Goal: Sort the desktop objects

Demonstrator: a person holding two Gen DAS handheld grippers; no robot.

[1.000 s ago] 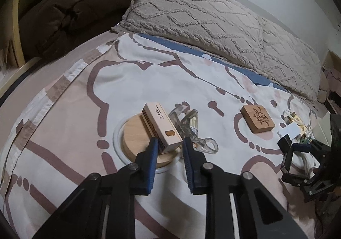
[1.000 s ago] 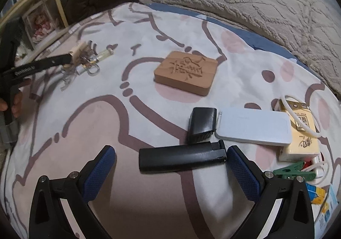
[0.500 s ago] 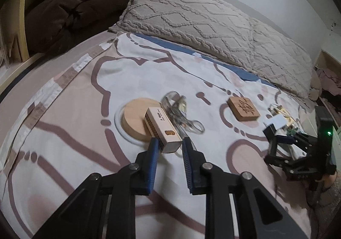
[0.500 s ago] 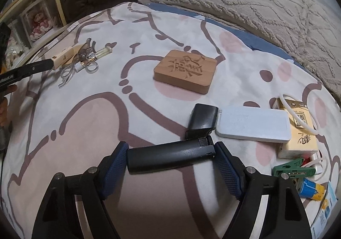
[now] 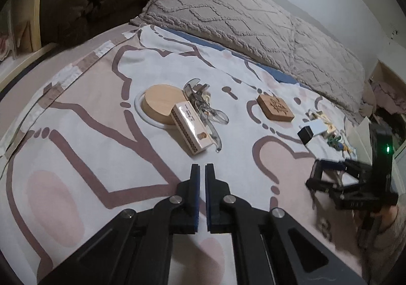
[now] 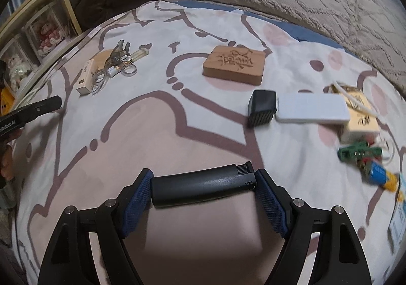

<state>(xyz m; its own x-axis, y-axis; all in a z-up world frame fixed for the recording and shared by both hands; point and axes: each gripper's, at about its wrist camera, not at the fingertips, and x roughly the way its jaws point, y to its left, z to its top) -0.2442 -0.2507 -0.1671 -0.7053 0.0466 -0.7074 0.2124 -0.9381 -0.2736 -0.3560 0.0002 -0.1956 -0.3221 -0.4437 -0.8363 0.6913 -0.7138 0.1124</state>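
Overall: bedsheet (image 6: 177,147) w/ sorted clutter. R gripper (image 6: 203,191) clamps the long black lighter (image 6: 203,187) end-to-end (pads on its short ends only), just above the sheet. L gripper (image 5: 202,196) closed, empty, near the wooden box (image 5: 191,130). Risk: lighter pivots or slips out when swung, since end contact is small.

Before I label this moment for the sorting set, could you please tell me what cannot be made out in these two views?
- Right wrist view: the small items at the right edge are smeared by motion blur; only a green clip is recognisable.
- Left wrist view: the right claw is blurred and side-on, so the black bar it grips cannot be made out there.
- Left wrist view: the carving on the wooden block is too small to read.
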